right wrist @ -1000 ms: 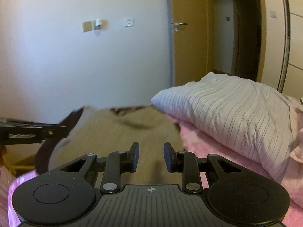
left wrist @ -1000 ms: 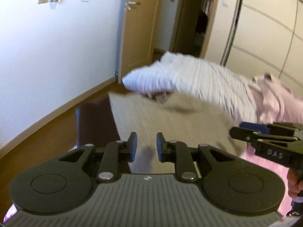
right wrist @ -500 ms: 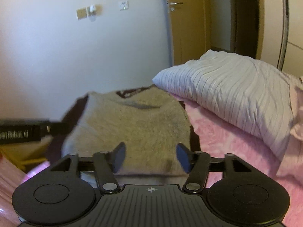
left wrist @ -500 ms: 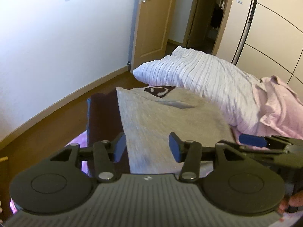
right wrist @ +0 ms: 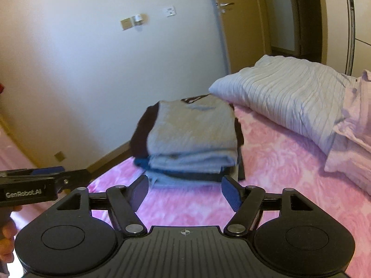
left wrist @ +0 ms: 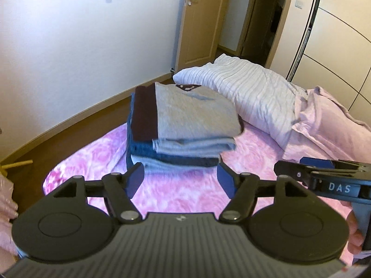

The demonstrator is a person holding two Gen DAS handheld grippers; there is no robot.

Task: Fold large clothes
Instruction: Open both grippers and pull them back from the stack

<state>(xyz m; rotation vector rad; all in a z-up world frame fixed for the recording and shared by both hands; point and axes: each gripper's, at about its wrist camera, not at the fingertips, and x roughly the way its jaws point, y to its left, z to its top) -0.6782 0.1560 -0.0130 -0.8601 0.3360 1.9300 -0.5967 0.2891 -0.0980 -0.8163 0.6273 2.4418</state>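
Folded sweater (left wrist: 194, 115) rests on the stack (left wrist: 176, 159); left gripper (left wrist: 180, 180) and right gripper (right wrist: 185, 191) are opening, empty; folding appears complete.

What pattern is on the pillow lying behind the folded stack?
The pillow is pale white with thin stripes; the left wrist view shows it best.

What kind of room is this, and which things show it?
Most likely a bedroom in a home: a bed with a pink blanket, a striped pillow, and a tall wardrobe beside the door.
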